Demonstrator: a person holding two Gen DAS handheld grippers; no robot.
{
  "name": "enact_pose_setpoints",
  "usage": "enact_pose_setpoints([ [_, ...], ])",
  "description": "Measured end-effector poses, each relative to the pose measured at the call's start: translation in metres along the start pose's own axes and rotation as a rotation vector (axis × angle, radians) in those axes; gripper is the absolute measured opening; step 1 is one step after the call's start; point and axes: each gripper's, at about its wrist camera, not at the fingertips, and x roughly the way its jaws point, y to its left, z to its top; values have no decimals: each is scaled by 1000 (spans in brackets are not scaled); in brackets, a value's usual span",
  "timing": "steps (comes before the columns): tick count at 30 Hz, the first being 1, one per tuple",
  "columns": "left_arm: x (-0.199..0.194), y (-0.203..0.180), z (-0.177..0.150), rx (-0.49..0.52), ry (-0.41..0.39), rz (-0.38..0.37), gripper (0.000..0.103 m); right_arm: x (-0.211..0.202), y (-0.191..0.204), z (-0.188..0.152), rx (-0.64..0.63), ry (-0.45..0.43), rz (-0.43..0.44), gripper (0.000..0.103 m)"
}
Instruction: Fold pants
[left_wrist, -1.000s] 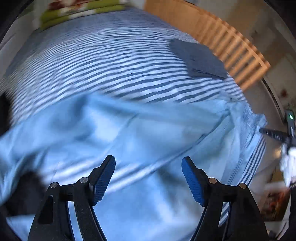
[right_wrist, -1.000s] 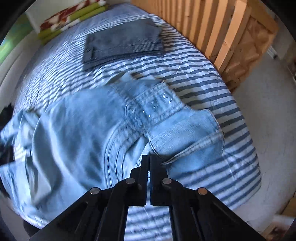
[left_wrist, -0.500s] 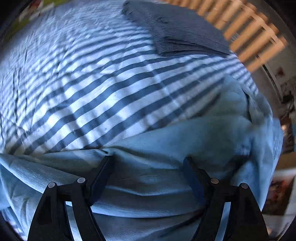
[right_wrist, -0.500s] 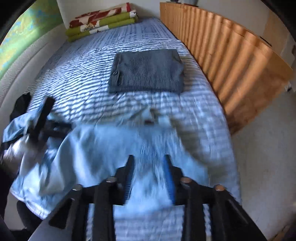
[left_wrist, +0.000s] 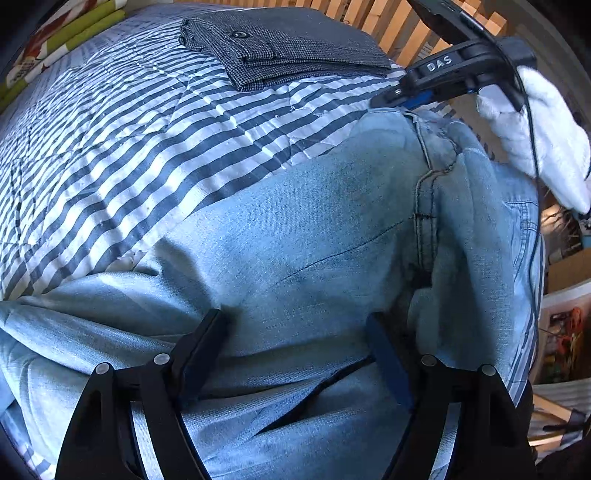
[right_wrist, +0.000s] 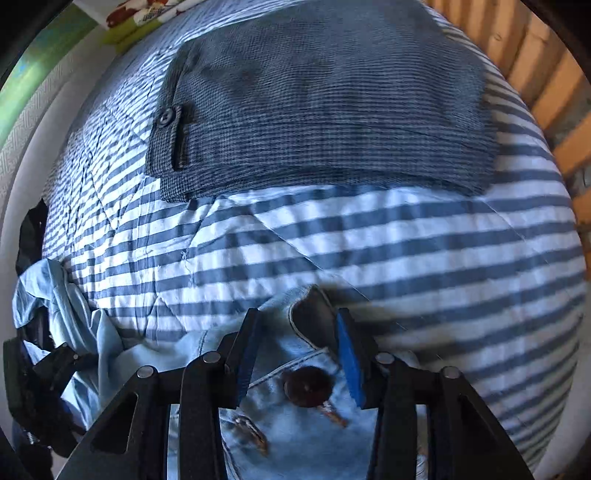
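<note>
opening over the waistband button, the right claw has let go of the light blue jeans; the left claw hangs wide and empty above them, so regrasping comes next.

A folded dark grey garment lies on the blue-and-white striped bedcover, with a wooden slatted frame beside the bed and green-and-red folded bedding beyond.

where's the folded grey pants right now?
The folded grey pants lie flat on the striped bedspread, at the top of both wrist views, beyond the light blue jeans and next to the wooden slatted bed rail.
</note>
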Motion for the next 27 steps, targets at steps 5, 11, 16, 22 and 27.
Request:
enact_pose_setpoints([
  [5, -24, 22, -8, -65, -36, -68, 80, -19, 30, -11, -96, -78, -63, 3],
  [11, -79, 73, -8, -139, -170, 48, 80, -126, 37, -28, -83, -419, -129, 2],
  [16, -125, 123, -6, -251, -272, 96, 80, -236, 28, -56, -48, -832, -172, 2],
  [22, -129, 136, -16, -283, -256, 69, 80, -164, -9, -19, 37, -494, -282, 7],
  [27, -139, 92, -46, -208, -215, 87, 80, -143, -25, -48, 90, -387, -240, 8],
])
